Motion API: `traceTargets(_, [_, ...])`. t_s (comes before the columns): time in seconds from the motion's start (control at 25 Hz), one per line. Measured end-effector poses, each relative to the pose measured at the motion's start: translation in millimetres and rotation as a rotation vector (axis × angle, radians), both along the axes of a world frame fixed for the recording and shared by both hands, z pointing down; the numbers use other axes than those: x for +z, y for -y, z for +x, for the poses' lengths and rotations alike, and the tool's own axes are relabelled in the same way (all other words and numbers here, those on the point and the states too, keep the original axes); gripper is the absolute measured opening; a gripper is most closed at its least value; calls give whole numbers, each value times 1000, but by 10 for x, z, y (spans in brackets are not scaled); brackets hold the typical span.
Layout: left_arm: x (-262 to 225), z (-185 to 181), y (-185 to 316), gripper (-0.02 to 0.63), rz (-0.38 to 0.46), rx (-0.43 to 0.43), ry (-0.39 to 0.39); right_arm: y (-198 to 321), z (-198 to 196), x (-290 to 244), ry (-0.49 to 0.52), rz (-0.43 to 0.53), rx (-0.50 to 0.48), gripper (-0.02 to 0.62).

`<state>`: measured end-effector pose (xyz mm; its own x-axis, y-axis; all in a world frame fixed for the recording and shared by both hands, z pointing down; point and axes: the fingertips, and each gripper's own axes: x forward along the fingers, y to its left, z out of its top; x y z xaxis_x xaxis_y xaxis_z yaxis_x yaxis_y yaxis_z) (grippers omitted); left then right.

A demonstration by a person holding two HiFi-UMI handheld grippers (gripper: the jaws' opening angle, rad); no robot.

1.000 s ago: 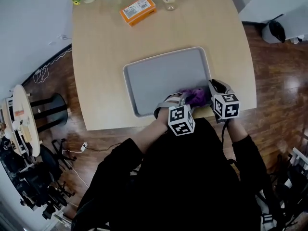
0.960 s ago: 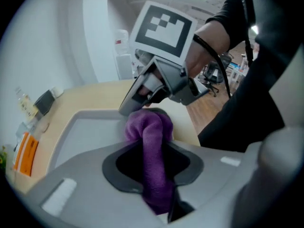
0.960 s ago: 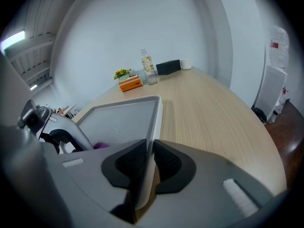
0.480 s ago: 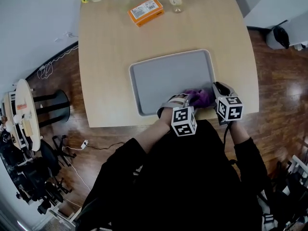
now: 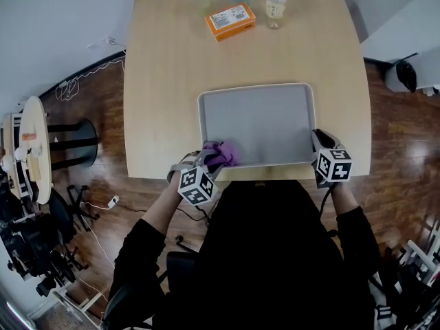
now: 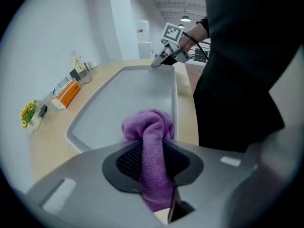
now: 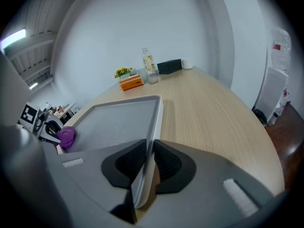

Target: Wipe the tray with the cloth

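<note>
Two grippers: left gripper (image 5: 208,162) is clamping the purple cloth (image 5: 223,152) at the near left corner of the tray (image 5: 258,119); right gripper (image 5: 319,145) is pinching its near right rim; bare tray is stretching rightward from the cloth.

head view: high above, steeply down on table (image 5: 172,81) | left gripper view: close, tray (image 6: 128,99) near-left corner, facing right | right gripper view: close, near-right corner, facing far-left | shared: tray, all three
</note>
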<state>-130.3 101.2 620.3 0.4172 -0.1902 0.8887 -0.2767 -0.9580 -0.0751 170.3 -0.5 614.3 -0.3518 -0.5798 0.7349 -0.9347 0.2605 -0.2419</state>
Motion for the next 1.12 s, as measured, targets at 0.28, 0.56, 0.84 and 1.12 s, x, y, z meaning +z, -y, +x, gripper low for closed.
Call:
traceTargets(0.28, [-30,464,32,86,-31,80,-17,1,-40,-20,1,8,19,54])
traceTargets(0.56, [-67,2055,127,86,-70,313,-81,-7,-38,-28,25,23,50,54])
traceTargets(0.84, [-36,2678,197,87,-38,427,-28,-18,-42,-24,38,33,53,52])
traceTargets(1.12, [-21,2609,722,110,-83,428,-17,-43,-40,-39,85,22,36,54])
